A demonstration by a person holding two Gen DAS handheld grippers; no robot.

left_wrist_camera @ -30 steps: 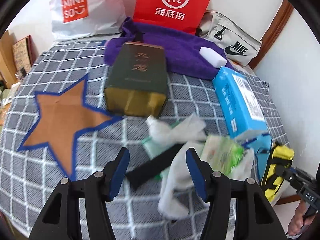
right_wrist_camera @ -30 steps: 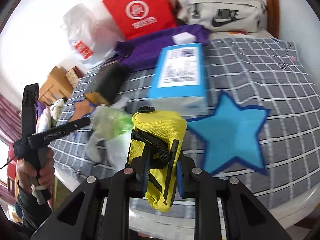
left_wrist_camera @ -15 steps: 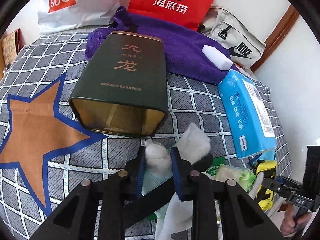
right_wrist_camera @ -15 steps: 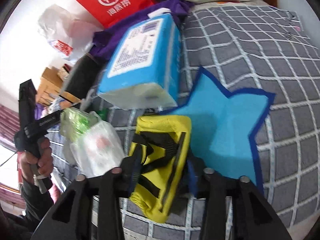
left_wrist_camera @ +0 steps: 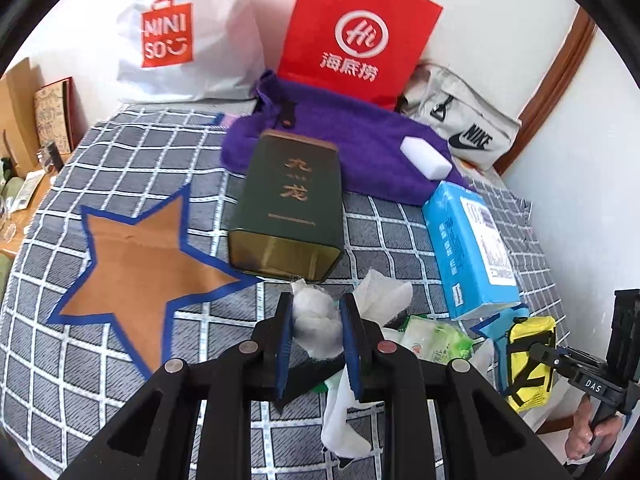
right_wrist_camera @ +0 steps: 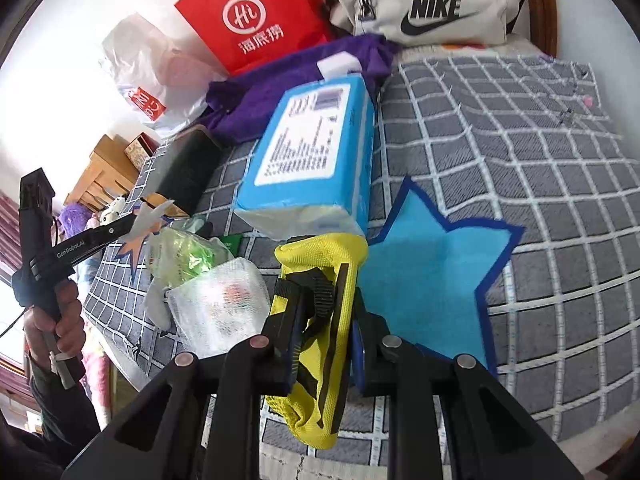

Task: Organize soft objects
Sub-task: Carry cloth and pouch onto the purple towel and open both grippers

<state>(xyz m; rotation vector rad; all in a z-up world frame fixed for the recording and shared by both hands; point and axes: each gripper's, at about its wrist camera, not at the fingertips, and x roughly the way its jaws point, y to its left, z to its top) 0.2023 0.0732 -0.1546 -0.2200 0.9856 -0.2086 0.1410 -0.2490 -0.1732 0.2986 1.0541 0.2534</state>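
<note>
Two grips are in hand at once: the left gripper has its blue pads pressed on a crumpled white wad of tissue, and the right gripper is clamped on a yellow fabric pouch with black straps, its jaws having just been closing with the pouch between them. Beside the wad, more loose white tissue and a green-printed plastic packet lie on the grey checked cloth, just in front of the open end of a dark green rectangular tin lying on its side. The pouch sits at the near edge, against the blue star patch and just below a blue pack of tissues. This looks like the pick-up step of sorting, with both soft things seized. Next, each likely needs lifting clear of the clutter and carrying to its place; which place is meant I cannot tell. The wad may drag the tissue trailing under it.
</note>
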